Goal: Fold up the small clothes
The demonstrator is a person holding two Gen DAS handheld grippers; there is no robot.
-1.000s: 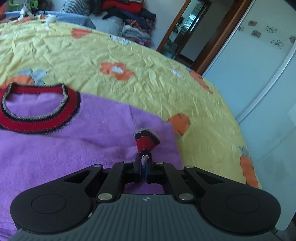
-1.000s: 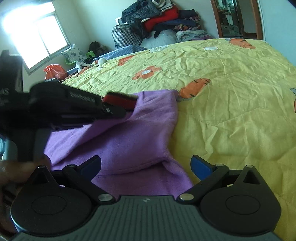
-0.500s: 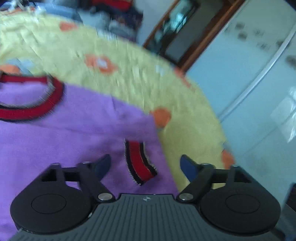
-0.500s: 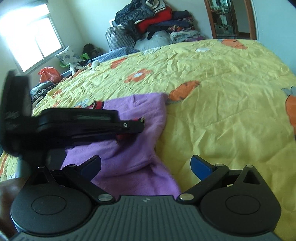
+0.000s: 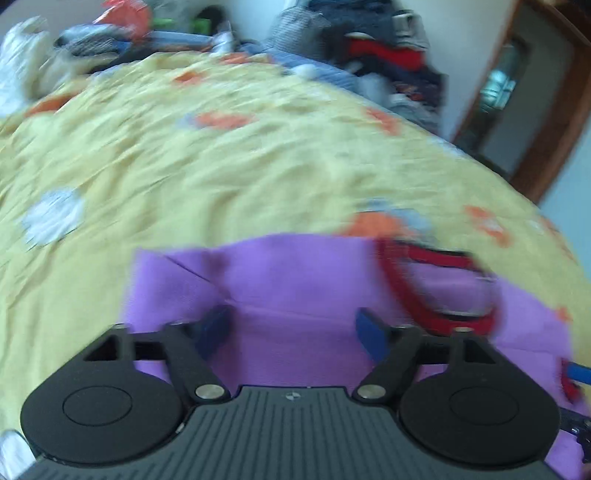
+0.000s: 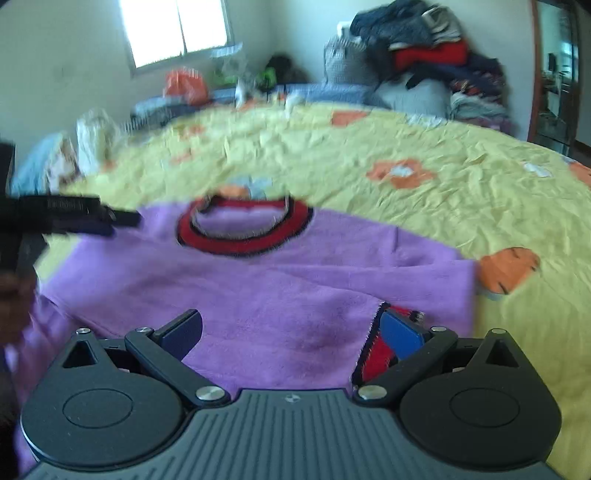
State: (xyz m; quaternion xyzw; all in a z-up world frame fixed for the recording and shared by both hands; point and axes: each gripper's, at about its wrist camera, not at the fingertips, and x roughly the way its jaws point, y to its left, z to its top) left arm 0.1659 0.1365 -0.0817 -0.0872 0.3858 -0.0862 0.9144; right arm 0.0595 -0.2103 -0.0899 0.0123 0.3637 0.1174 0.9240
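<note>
A small purple sweater [image 6: 280, 291] with a red and black collar [image 6: 243, 243] lies flat on the yellow bedspread [image 6: 424, 140]. Its right sleeve is folded over the body, with the red cuff [image 6: 376, 350] next to my right fingertip. My right gripper [image 6: 291, 332] is open and empty over the lower body of the sweater. My left gripper [image 5: 291, 328] is open and empty over the sweater's left shoulder [image 5: 207, 280]; it also shows in the right wrist view [image 6: 74, 218], at the left. The collar shows to the right in the left wrist view [image 5: 436, 295].
The flowered yellow bedspread [image 5: 184, 166] reaches all around the sweater. A pile of clothes [image 6: 428, 59] and bags lie at the far edge of the bed. A doorway [image 5: 517, 110] stands at the right, a window [image 6: 177, 29] at the back.
My left gripper let go of the red cuff on the sweater's body, opened, and swung left to the other shoulder. My right gripper turned left and now faces the collar.
</note>
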